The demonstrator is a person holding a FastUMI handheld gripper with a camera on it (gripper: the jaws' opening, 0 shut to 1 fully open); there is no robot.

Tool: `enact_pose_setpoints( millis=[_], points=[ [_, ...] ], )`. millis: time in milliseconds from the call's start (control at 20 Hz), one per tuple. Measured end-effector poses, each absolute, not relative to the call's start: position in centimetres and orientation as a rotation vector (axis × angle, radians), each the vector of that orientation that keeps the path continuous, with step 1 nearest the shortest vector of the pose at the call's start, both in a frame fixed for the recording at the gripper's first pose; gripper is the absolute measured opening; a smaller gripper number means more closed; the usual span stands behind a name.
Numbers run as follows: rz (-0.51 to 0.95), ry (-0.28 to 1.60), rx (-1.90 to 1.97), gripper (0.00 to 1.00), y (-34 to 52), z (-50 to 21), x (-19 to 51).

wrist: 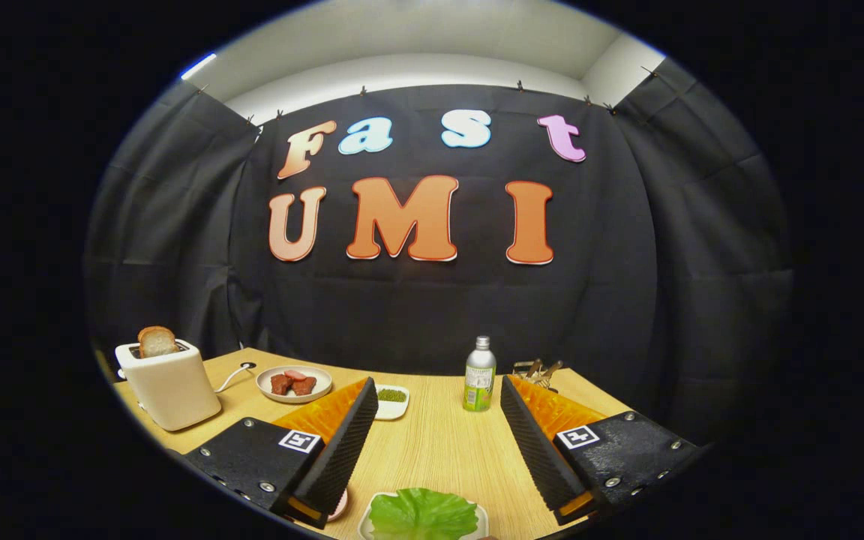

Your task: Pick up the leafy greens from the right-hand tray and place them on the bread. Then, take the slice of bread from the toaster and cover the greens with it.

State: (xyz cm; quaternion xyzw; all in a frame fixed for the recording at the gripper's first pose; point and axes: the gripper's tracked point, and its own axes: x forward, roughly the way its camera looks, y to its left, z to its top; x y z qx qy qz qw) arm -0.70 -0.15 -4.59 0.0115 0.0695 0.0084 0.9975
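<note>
- We saw the leafy greens (423, 514), one broad bright-green leaf, lying in a small white tray (481, 516) on the surface, low between the two fingers and nearer than their tips.
- We held the tool (439, 399) released, its black ribbed fingers (342, 442) spread wide apart and touching nothing, raised above the wooden surface (439, 450).
- We noticed a pinkish rim (339, 505) just beside the left finger's base; we could not tell what it was.
- Just ahead of the left fingertip, we saw a small white dish (391, 402) of dark green bits, partly hidden by that finger.
- Beyond it sat a round plate (294, 383) with reddish-brown chunks.
- Further left stood the cream toaster (168, 382), a browned slice of bread (157, 341) standing upright in its slot, and a white cord (231, 377) running from it toward the plate.
- Ahead of the right fingertip, we saw a green-labelled bottle (480, 374) with a silver cap standing upright.
- Behind the right finger, a wooden object (537, 370) showed at the surface's far edge, too small to identify.
</note>
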Motion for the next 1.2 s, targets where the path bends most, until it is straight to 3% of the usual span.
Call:
enact_pose_setpoints(
  millis=[850,1200],
  points=[
    [0.106,0.747,-0.069,0.97,1.0,-19.5,-4.7],
    [0.119,0.905,-0.089,0.93,1.3,-23.1,-6.5]
  ],
)
